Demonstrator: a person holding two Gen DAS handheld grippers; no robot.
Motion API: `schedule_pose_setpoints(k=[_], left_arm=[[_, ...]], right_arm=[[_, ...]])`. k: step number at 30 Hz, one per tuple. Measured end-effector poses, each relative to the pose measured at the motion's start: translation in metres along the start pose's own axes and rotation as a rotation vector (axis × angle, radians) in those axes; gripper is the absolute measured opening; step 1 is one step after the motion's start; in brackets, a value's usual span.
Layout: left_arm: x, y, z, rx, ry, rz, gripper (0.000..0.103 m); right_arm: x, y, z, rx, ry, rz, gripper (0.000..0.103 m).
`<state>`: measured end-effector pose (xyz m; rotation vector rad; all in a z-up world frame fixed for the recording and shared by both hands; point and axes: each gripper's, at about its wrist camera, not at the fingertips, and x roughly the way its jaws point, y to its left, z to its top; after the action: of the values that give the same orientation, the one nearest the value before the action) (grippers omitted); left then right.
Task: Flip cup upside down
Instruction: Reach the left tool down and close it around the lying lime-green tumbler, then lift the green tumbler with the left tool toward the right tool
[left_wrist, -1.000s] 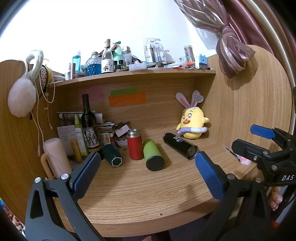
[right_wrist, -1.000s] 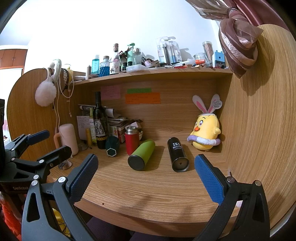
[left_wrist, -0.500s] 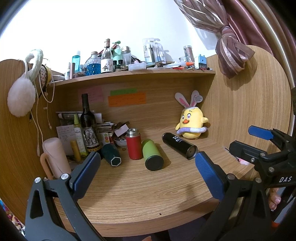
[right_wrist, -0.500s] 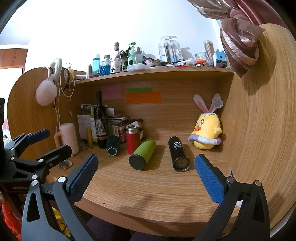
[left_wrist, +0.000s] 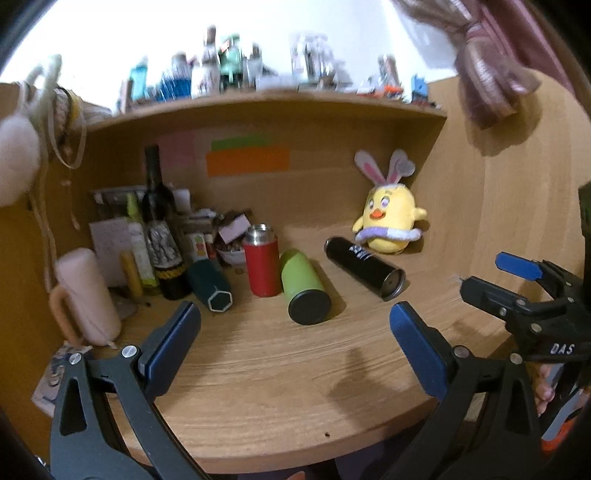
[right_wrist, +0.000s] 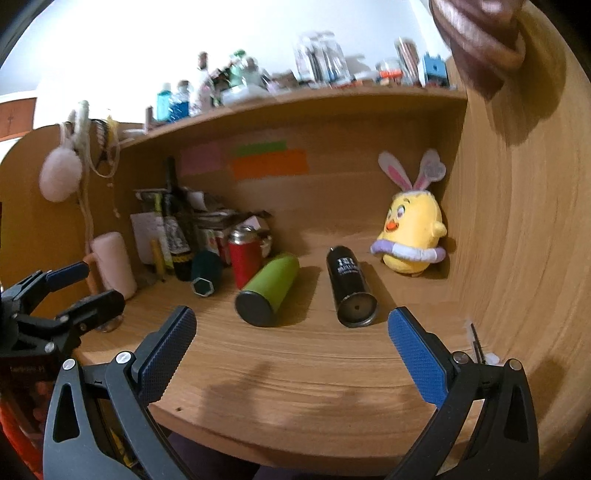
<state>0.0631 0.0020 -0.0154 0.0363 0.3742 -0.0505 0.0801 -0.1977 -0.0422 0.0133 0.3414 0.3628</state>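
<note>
A red cup (left_wrist: 261, 266) (right_wrist: 245, 257) with a steel top stands upright on the wooden desk (left_wrist: 280, 369) (right_wrist: 295, 369). Beside it lie a green cup (left_wrist: 303, 291) (right_wrist: 269, 290), a black cup (left_wrist: 364, 268) (right_wrist: 350, 286) and a dark teal hexagonal cup (left_wrist: 212, 284) (right_wrist: 205, 273), all on their sides. My left gripper (left_wrist: 293, 341) is open and empty, near the desk's front, short of the green cup. My right gripper (right_wrist: 291, 339) is open and empty, in front of the green and black cups. Each gripper also shows at the edge of the other's view.
A yellow plush chick (left_wrist: 389, 221) (right_wrist: 412, 238) sits at the back right corner. A wine bottle (left_wrist: 160, 229), a pink mug (left_wrist: 86, 295) (right_wrist: 110, 264), papers and small items crowd the back left. A shelf (left_wrist: 258, 99) of bottles runs above. A wooden side wall (right_wrist: 517, 221) stands at the right.
Both grippers have moved forward and tilted down toward the desk; the cups look nearer and the view is motion-blurred. Both stay open. No cup has moved.
</note>
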Motion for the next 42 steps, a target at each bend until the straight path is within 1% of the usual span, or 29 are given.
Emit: schedule_pose_setpoints(k=[4,6,10,12,13,14,15,16,20,21,24,25,32,36,40,42], left_arm=[[0.057,0.009,0.014,-0.034,0.098,-0.001,0.103],[0.090,0.010,0.021,-0.029,0.157,-0.030,0.103],[0.163,0.012,0.029,-0.059,0.324,-0.116,0.103],[0.201,0.011,0.030,-0.077,0.403,-0.118,0.103],[0.215,0.011,0.030,-0.083,0.428,-0.114,0.102],[0.230,0.011,0.029,-0.090,0.456,-0.106,0.099],[0.242,0.010,0.028,-0.097,0.482,-0.103,0.092],[0.255,0.011,0.028,-0.104,0.513,-0.110,0.087],[0.292,0.012,0.019,-0.163,0.622,-0.132,0.086],[0.298,0.013,0.017,-0.175,0.642,-0.140,0.082],[0.311,0.014,0.005,-0.223,0.706,-0.183,0.069],[0.310,0.014,0.003,-0.235,0.688,-0.181,0.068],[0.293,0.010,-0.001,-0.219,0.697,-0.156,0.066],[0.274,0.008,-0.007,-0.250,0.721,-0.173,0.066],[0.243,0.004,-0.017,-0.241,0.721,-0.156,0.066],[0.238,-0.002,-0.019,-0.244,0.725,-0.151,0.066]], right_arm=[[0.027,-0.014,0.003,0.024,0.038,-0.014,0.103],[0.040,-0.021,0.004,0.035,0.052,-0.018,0.103],[0.061,-0.031,0.003,0.056,0.085,-0.020,0.103],[0.071,-0.037,0.002,0.072,0.106,-0.012,0.103],[0.076,-0.040,0.001,0.078,0.115,-0.008,0.103],[0.080,-0.042,-0.001,0.084,0.126,-0.004,0.103],[0.084,-0.044,-0.002,0.087,0.134,-0.003,0.103],[0.087,-0.047,-0.003,0.089,0.142,-0.003,0.103],[0.097,-0.053,-0.007,0.102,0.165,-0.007,0.103],[0.098,-0.055,-0.008,0.107,0.169,-0.008,0.103],[0.102,-0.061,-0.011,0.127,0.181,-0.009,0.103],[0.103,-0.064,-0.011,0.136,0.185,-0.008,0.103],[0.099,-0.072,-0.014,0.189,0.188,0.010,0.103],[0.092,-0.070,-0.016,0.184,0.182,-0.001,0.103],[0.082,-0.064,-0.021,0.166,0.183,-0.002,0.103],[0.076,-0.060,-0.024,0.155,0.183,0.001,0.103]])
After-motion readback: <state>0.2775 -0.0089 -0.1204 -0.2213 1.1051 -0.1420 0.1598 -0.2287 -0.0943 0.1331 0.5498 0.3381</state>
